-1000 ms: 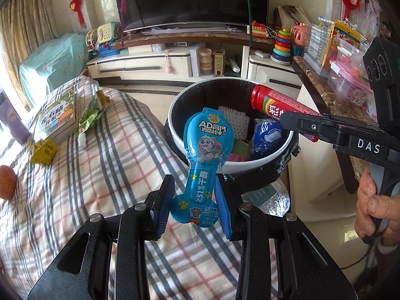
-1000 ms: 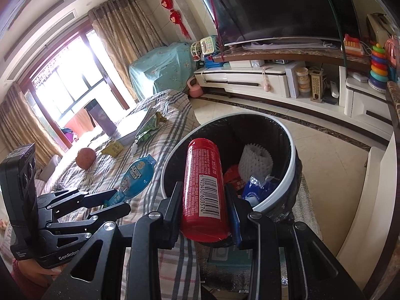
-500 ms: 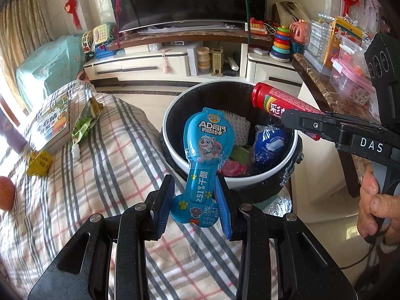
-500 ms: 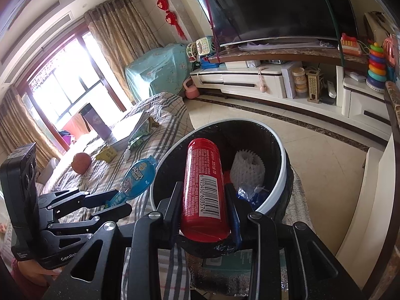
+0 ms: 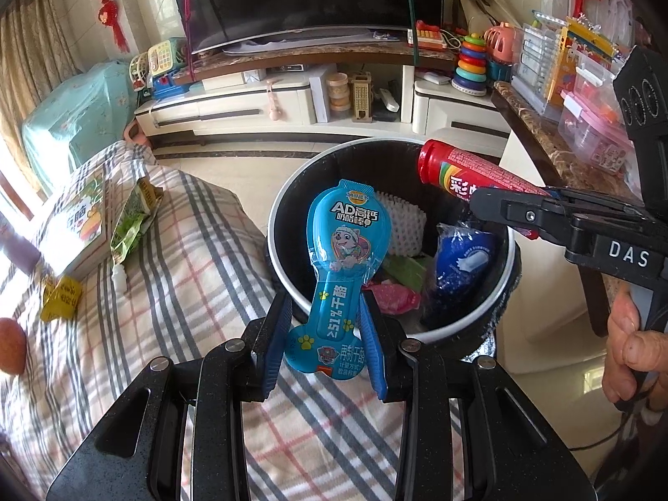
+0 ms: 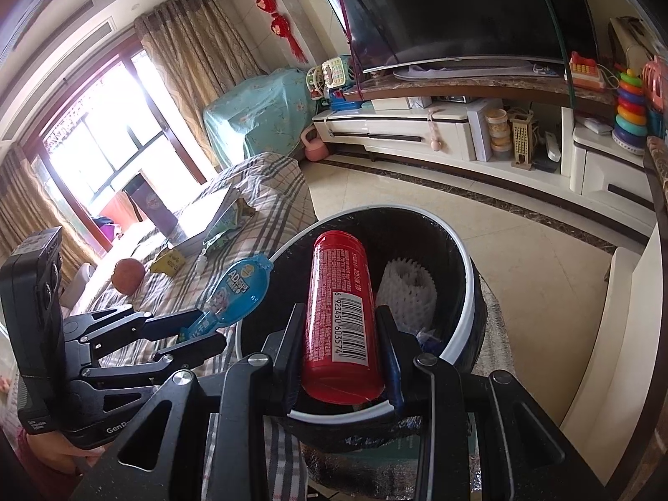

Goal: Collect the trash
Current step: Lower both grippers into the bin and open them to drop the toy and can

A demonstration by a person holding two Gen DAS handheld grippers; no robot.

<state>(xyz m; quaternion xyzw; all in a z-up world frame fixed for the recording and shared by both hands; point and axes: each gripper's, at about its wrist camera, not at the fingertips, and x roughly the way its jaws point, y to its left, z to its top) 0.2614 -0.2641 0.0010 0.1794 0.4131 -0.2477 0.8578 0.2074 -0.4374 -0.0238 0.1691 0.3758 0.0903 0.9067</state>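
My left gripper is shut on a blue snack wrapper, held upright over the near rim of the black trash bin. My right gripper is shut on a red tube can, held over the bin. The can and right gripper show in the left wrist view at the bin's right rim. The left gripper with the wrapper shows in the right wrist view. The bin holds white foam netting, a blue bag and pink and green scraps.
The plaid-covered table holds a green wrapper, a yellow wrapper, a book and an orange ball. A TV cabinet stands behind; a marble counter with toys is at right.
Both grippers have moved closer to the bin, which now looms larger under them. Each still holds its item.
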